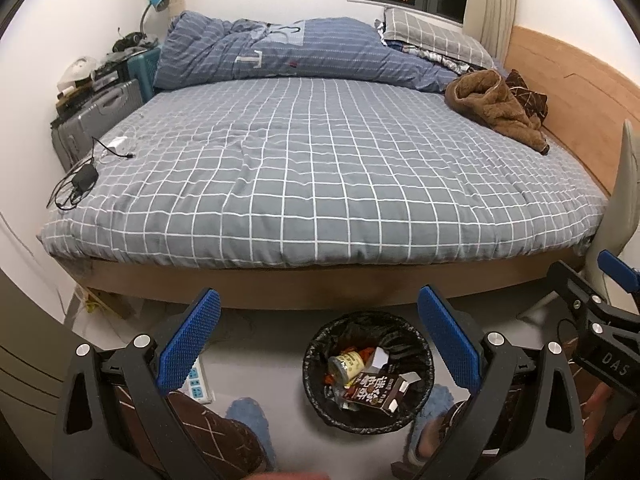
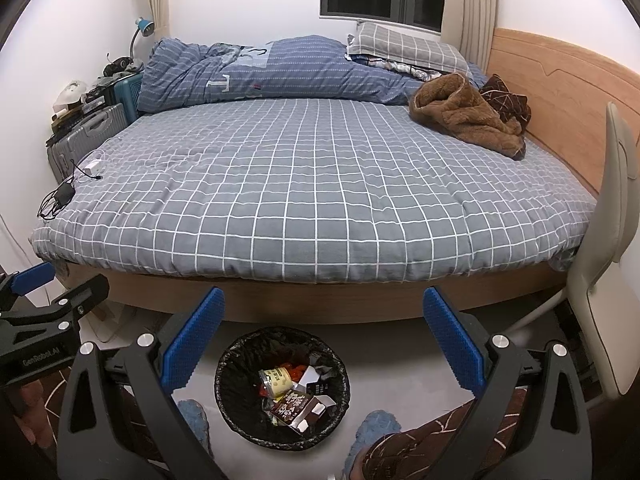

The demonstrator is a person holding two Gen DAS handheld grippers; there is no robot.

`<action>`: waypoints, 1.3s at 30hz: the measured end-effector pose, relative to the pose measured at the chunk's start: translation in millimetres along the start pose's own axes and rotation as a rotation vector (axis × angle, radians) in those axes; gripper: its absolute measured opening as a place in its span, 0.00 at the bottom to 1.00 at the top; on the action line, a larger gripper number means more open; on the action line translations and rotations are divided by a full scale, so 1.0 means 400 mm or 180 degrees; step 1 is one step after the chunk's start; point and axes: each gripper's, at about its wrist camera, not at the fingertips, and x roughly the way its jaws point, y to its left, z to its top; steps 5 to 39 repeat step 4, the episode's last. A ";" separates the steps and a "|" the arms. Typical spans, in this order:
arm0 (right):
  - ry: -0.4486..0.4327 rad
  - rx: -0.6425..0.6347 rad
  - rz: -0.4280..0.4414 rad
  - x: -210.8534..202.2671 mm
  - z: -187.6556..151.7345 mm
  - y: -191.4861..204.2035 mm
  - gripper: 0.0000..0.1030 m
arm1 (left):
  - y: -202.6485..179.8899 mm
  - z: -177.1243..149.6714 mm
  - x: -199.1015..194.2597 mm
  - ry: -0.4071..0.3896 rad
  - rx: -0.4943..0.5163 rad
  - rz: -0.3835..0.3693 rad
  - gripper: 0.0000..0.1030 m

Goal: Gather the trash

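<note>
A round trash bin (image 1: pixel 316 376) with a black liner stands on the floor in front of the bed, also in the right wrist view (image 2: pixel 240 420). In it lie a brown drink carton (image 1: pixel 376 394) (image 2: pixel 298 406), a small yellow-labelled can (image 1: pixel 347 365) (image 2: pixel 276 382) and wrappers. My left gripper (image 1: pixel 320 344) is open and empty, held above the bin. My right gripper (image 2: pixel 324 344) is open and empty, held above and just right of the bin. Each gripper shows at the edge of the other's view, the right one (image 1: pixel 592 312) and the left one (image 2: pixel 40 312).
A bed (image 1: pixel 320 168) with a grey checked sheet fills the middle. On it lie a blue duvet (image 1: pixel 280 52), a brown fleece garment (image 1: pixel 496 108), and chargers with cables (image 1: pixel 80 180). A suitcase (image 1: pixel 96 116) stands left, a chair (image 2: pixel 600 272) right, a power strip (image 1: pixel 198 384) on the floor.
</note>
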 end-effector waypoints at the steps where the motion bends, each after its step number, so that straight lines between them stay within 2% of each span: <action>1: -0.0002 0.0001 -0.0005 0.000 0.000 0.000 0.93 | 0.000 0.000 -0.001 -0.0006 0.0010 0.0013 0.94; 39: -0.0003 0.0004 0.0001 0.000 0.000 0.000 0.93 | 0.000 -0.001 0.000 0.0004 0.0018 0.0000 0.94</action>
